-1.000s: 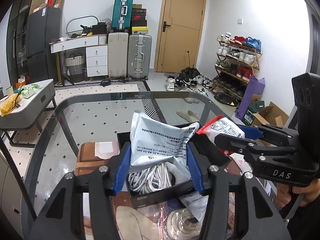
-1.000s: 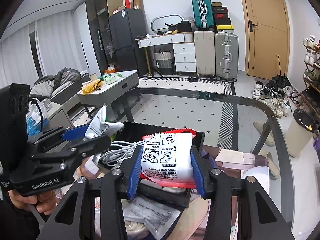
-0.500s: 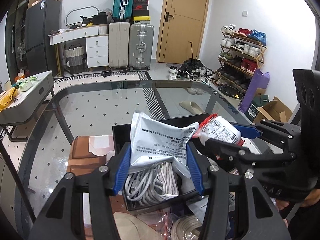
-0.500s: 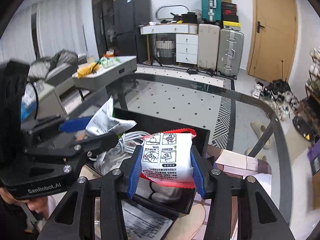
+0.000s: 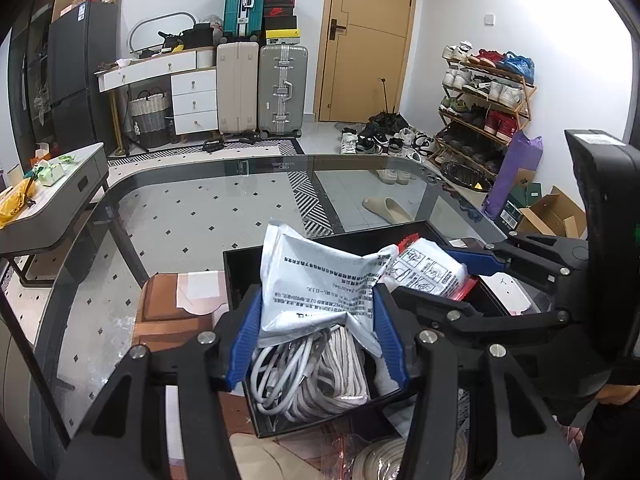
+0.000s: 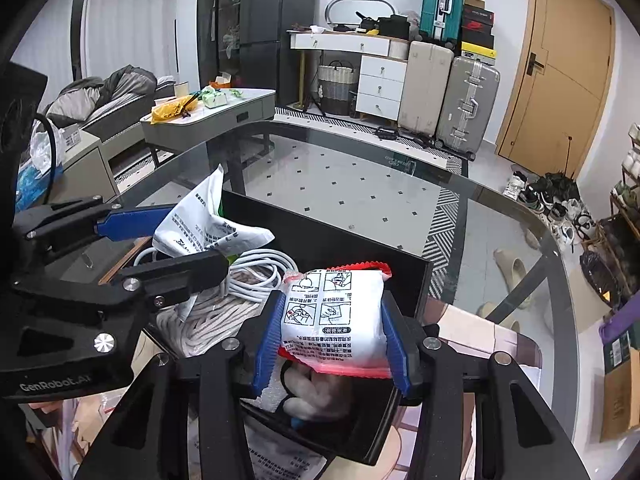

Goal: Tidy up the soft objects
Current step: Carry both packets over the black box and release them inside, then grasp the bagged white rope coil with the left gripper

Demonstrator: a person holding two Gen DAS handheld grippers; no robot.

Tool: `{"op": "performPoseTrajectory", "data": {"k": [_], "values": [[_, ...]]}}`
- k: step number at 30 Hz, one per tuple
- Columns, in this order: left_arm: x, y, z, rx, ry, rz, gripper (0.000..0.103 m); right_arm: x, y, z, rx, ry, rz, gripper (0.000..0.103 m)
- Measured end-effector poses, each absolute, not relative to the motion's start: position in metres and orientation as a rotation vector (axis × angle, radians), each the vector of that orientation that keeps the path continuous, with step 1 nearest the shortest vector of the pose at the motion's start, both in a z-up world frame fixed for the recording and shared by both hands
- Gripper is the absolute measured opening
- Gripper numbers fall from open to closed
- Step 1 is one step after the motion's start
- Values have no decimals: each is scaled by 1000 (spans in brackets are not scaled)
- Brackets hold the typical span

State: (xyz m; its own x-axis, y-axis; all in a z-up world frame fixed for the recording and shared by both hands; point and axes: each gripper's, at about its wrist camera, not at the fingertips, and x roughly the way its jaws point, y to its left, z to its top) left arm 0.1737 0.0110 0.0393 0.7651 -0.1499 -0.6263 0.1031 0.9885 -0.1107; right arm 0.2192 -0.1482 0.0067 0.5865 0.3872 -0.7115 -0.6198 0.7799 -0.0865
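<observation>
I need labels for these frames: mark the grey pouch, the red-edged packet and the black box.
grey pouch (image 5: 320, 280), left wrist view, middle of its printed face.
red-edged packet (image 6: 332, 312), right wrist view, centre of its white front.
black box (image 6: 348, 240), right wrist view, its far wall.

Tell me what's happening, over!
Left gripper clamps grey packet over black box. Right gripper jaws just widening around red-edged packet. Cables fill box beneath.
</observation>
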Motion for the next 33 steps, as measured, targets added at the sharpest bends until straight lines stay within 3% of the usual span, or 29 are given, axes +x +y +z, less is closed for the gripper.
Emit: {"op": "performPoseTrajectory", "data": {"k": [2,3,5,7,9,18,19,33], "values": [[174,12,39,-72,687,-138,53,216,-148,8,-358,710,596,56],[175,11,40,-72,688,-139,53,213,-149,9,-372,688,600,66],[175,11,39,-70,688,-139,53,206,-151,12,-398,656,590,75],[176,12,39,-70,690,-140,55,203,-155,15,-416,650,571,75],[177,10,37,-62,701,-154,59,200,-159,16,-430,648,545,82],[166,4,41,-50,715,-179,98,175,-204,25,-337,647,496,101],[162,4,43,-47,707,-172,103,172,-210,25,-304,656,497,102],[114,19,47,-95,698,-132,103,143,-241,17,-143,741,491,102]]}}
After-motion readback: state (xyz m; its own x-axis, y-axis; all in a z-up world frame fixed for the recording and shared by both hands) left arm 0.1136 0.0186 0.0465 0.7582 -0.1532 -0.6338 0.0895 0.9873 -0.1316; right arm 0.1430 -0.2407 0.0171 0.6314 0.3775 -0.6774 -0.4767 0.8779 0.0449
